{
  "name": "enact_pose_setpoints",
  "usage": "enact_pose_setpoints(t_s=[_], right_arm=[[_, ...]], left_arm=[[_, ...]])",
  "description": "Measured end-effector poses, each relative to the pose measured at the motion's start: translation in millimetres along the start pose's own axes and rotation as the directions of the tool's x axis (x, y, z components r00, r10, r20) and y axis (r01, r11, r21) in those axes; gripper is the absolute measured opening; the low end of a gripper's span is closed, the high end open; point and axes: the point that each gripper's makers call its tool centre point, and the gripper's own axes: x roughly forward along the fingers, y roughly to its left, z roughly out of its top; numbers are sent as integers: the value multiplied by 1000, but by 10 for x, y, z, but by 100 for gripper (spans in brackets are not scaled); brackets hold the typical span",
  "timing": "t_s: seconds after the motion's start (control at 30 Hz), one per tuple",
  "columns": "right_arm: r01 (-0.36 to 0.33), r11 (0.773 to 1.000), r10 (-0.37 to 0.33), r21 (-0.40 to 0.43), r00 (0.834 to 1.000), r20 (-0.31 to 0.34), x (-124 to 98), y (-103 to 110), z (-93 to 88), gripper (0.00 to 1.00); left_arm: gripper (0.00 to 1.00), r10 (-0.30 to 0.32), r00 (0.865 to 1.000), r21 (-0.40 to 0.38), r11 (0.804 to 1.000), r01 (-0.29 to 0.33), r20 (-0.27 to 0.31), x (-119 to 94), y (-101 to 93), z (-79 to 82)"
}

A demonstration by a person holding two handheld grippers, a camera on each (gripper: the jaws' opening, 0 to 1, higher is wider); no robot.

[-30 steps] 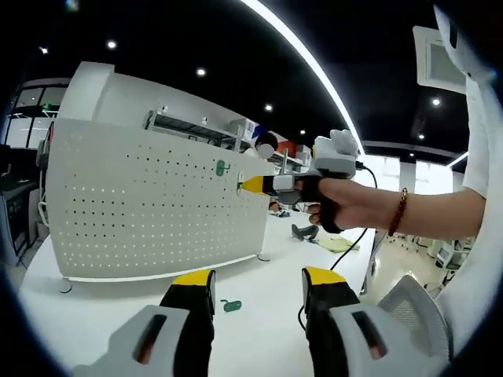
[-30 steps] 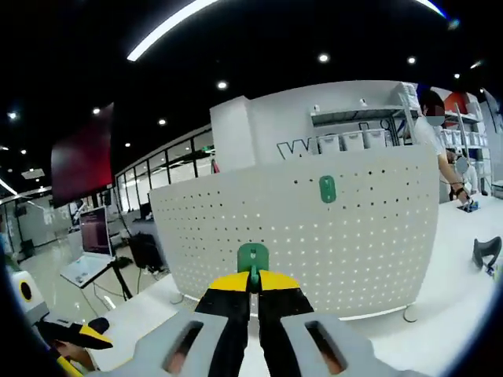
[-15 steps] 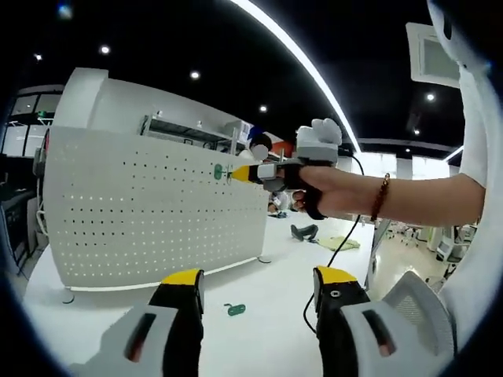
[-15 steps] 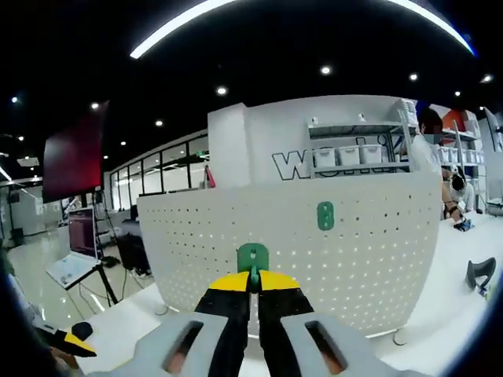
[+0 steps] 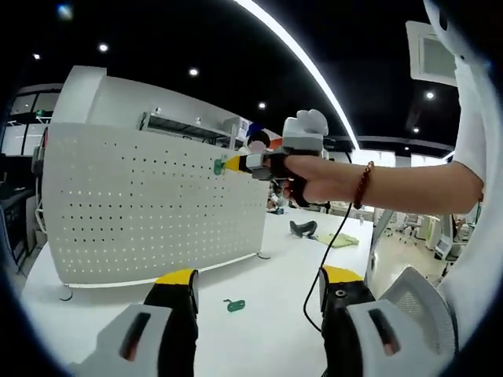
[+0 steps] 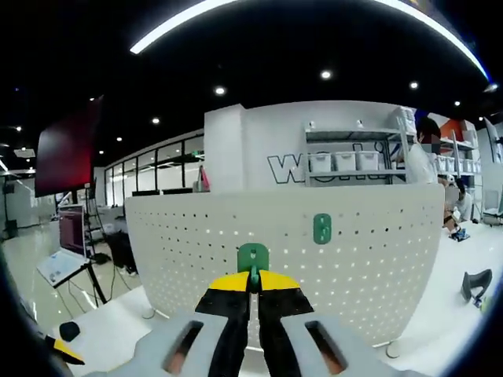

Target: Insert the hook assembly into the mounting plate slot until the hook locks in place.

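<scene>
White pegboard [image 5: 149, 212] stands upright on small feet on a white table [image 5: 259, 287], holes in even rows. Right gripper [image 6: 251, 280] has its yellow-tipped jaws pressed together on a green hook [image 6: 253, 259]; the hook's flat plate rises just above the tips, in front of the board face. Whether it touches the board cannot be told from this view.

Second green hook [image 6: 322, 228] already sits on the board, upper right of the held one and apart from it.

Left gripper view: left gripper [image 5: 255, 294] low over the table, jaws spread wide, nothing between them. Past them a third green hook [image 5: 233, 305] lies loose on the tabletop, in front of the board. The right gripper [image 5: 233, 164] comes in from the right, held in a hand [image 5: 310, 179] with a beaded bracelet [image 5: 361, 184] at the wrist; its yellow tip is up against the mounted hook's spot near the board's upper right. A black cable [image 5: 334, 251] hangs from it down toward the table.

Surroundings: dark object [image 5: 302, 228] on the table beyond the board's right end. Shelving with white bins [image 6: 350, 161] behind the board; a person [image 6: 428, 153] stands at its right end. Monitor on a stand [image 6: 69, 243] far left in the right gripper view. Grey chair back [image 5: 420, 310] at lower right of the left gripper view.
</scene>
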Motion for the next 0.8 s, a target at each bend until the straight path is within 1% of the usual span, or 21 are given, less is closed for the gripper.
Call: enact_pose_setpoints(t_s=[0.2, 0.3, 0.37, 0.43, 0.57, 0.67, 0.8], right_arm=[[26, 1000, -26, 5, 1000, 10, 104, -55, 44, 1], [37, 999, -37, 4, 999, 17, 149, -84, 71, 1], [39, 999, -40, 9, 999, 33, 187, -97, 99, 1], [45, 999, -45, 3, 999, 25, 228, -109, 108, 1], [52, 999, -52, -1, 998, 40, 288, -125, 166, 1], [58, 998, -58, -11, 997, 47, 327, -127, 204, 1], [70, 998, -69, -11, 996, 54, 393, -156, 229, 1]], left_arm=[[69, -2, 1000, 4, 1000, 2, -3, 9, -10, -12], [69, -5, 1000, 6, 1000, 5, -2, 9, -6, -25], [69, -7, 1000, -16, 1000, 7, -6, 11, 12, -62], [69, -6, 1000, -12, 1000, 6, -13, 8, 10, -78], [68, -20, 1000, -39, 999, 20, 4, 17, 1, -65], [68, -26, 1000, -23, 999, 26, -7, 27, 6, -68], [68, -23, 1000, -37, 999, 24, 12, 23, 45, -27]])
